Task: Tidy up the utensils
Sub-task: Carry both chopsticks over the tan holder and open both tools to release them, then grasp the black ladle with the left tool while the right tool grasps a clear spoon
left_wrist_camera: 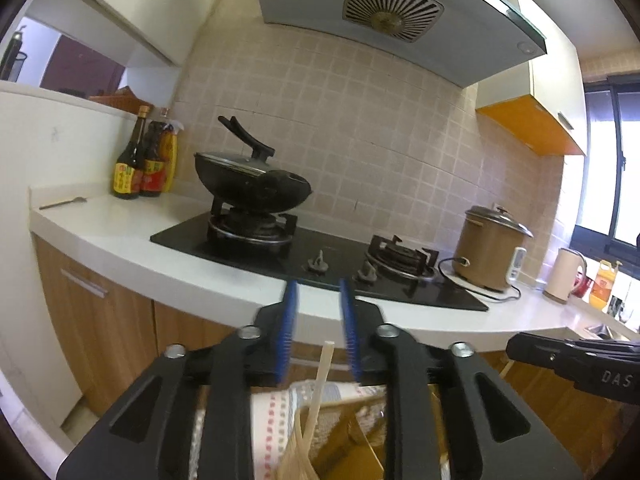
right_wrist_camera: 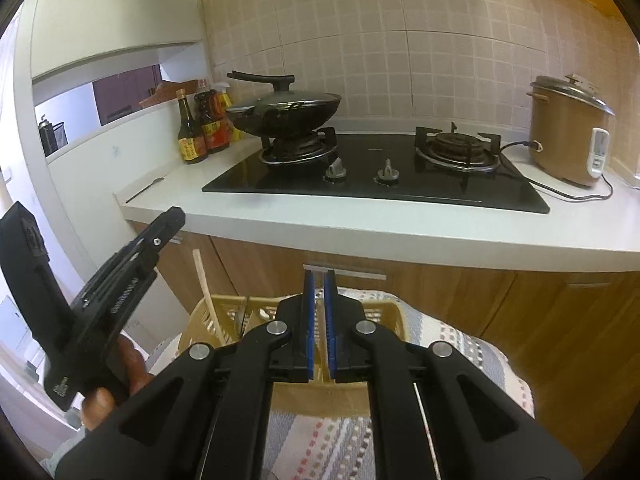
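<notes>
A yellow slotted plastic basket [right_wrist_camera: 392, 314] stands on a striped cloth [right_wrist_camera: 460, 344] below both grippers; it also shows in the left wrist view [left_wrist_camera: 340, 420]. A pale wooden utensil [right_wrist_camera: 203, 280] stands up in it, and it shows in the left wrist view [left_wrist_camera: 320, 380]. A metal utensil [right_wrist_camera: 242, 314] leans inside. A fork [left_wrist_camera: 64, 203] lies on the white counter at far left, also in the right wrist view [right_wrist_camera: 145, 190]. My left gripper [left_wrist_camera: 319, 300] is open and empty above the basket. My right gripper [right_wrist_camera: 319, 276] has a narrow gap between its pads and holds nothing.
A black hob [right_wrist_camera: 376, 184] carries a lidded wok [right_wrist_camera: 284, 114] on its left burner. Sauce bottles [right_wrist_camera: 200, 128] stand left of it, a brown rice cooker [right_wrist_camera: 568, 132] with a cord on the right. Wooden cabinets [right_wrist_camera: 440, 296] lie under the counter edge [right_wrist_camera: 360, 236]. A kettle [left_wrist_camera: 566, 276] stands far right.
</notes>
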`<state>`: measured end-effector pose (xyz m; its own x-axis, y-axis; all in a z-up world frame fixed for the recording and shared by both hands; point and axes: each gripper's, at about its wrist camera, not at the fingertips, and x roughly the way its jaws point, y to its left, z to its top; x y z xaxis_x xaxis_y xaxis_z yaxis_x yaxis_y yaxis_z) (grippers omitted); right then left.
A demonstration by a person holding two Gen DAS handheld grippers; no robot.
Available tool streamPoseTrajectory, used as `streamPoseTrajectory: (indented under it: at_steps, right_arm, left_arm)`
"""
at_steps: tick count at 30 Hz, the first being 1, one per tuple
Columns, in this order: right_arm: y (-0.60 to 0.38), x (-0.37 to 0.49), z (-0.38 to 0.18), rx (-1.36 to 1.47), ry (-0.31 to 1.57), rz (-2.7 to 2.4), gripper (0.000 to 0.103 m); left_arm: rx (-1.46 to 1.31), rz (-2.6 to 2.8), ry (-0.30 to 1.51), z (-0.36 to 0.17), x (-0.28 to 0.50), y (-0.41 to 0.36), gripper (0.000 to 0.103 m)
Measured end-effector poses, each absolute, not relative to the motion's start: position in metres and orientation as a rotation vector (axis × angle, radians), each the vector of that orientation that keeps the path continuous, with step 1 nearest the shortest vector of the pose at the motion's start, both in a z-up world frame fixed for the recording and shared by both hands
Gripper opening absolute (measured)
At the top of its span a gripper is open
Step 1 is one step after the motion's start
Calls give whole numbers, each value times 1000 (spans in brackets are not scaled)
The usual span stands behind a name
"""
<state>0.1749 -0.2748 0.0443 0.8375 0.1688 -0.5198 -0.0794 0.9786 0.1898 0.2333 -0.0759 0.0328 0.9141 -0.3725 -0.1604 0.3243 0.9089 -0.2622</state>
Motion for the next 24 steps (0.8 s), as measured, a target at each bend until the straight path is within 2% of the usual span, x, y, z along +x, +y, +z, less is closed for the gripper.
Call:
streamPoseTrajectory:
  at_steps: [2,3,6,9,16,20,24]
  right_arm:
    - [-278,166,46,192,568,145,22]
    - [-279,162,47,202,566,148,31]
    - [-278,147,49,202,563,144,38]
    - [-273,130,49,188,576,143,38]
    - [-267,98,31,182,628,146,38]
    - [-268,92,11,188,690,135,38]
    - [-266,97,-21,166,830,133,38]
  left_arm:
    - [-233,-367,214,37,222,-70,40]
    - [-229,-361,214,40,217,-68,40]
    - [-227,-352,217,46,196,-58,44]
    - [-226,-352,256,50,181,-51,45]
    - [-186,-394,504,33,157,-41,47]
    - [-174,-392,713,0,152,-33,48]
    - [-201,-368,931,-49,154,-20,52]
